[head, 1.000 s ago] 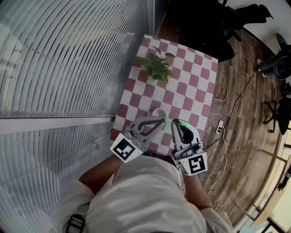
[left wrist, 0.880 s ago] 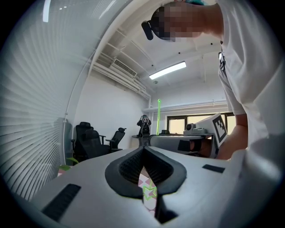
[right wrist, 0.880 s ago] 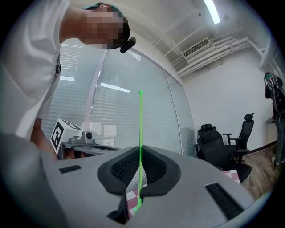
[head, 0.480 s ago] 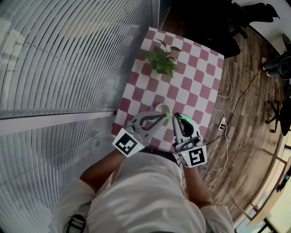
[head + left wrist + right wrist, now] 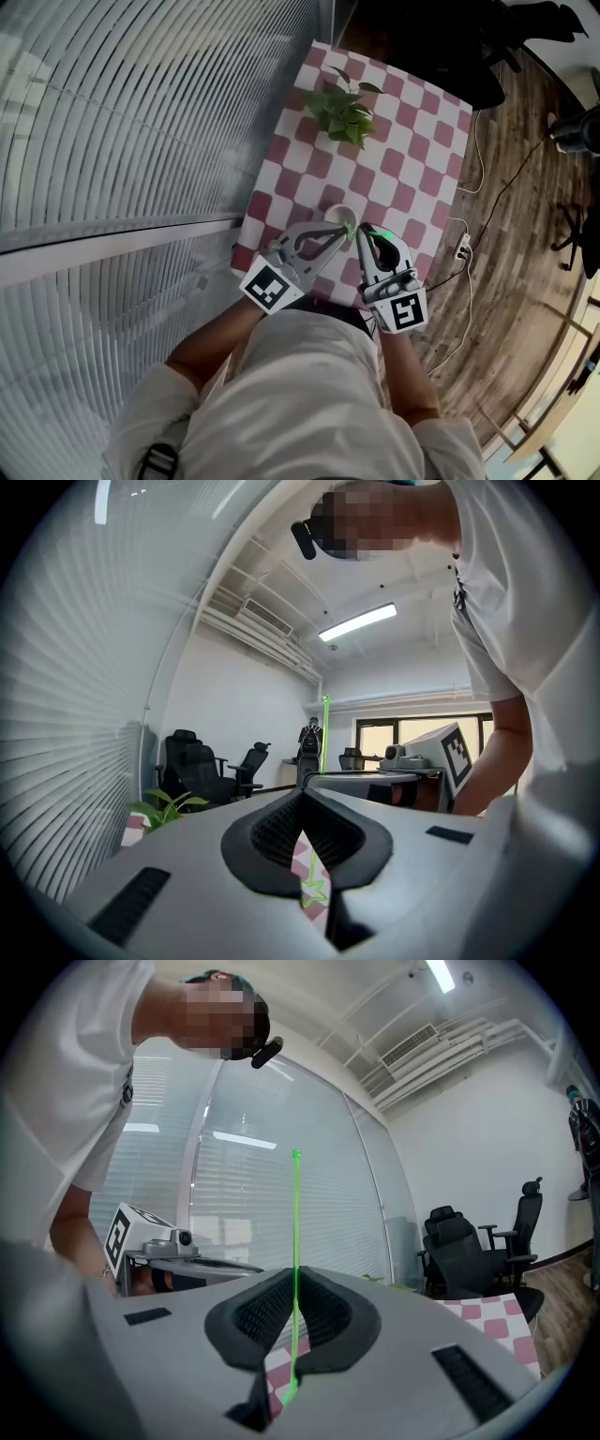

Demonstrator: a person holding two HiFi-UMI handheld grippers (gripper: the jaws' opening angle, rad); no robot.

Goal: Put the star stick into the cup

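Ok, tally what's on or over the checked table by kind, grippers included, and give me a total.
Plant: 1
Cup: 1
Star stick: 1
Grippers: 2 (left gripper, right gripper)
Total: 5

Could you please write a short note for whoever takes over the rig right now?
Right tool: shut on the star stick, held upright with the star end down.
Left tool: shut, nothing held.
Cup: stands on the checked table, just beyond both tools.
Done: stick gripped and close to the cup.
Left: lower the stick into the cup, then release.
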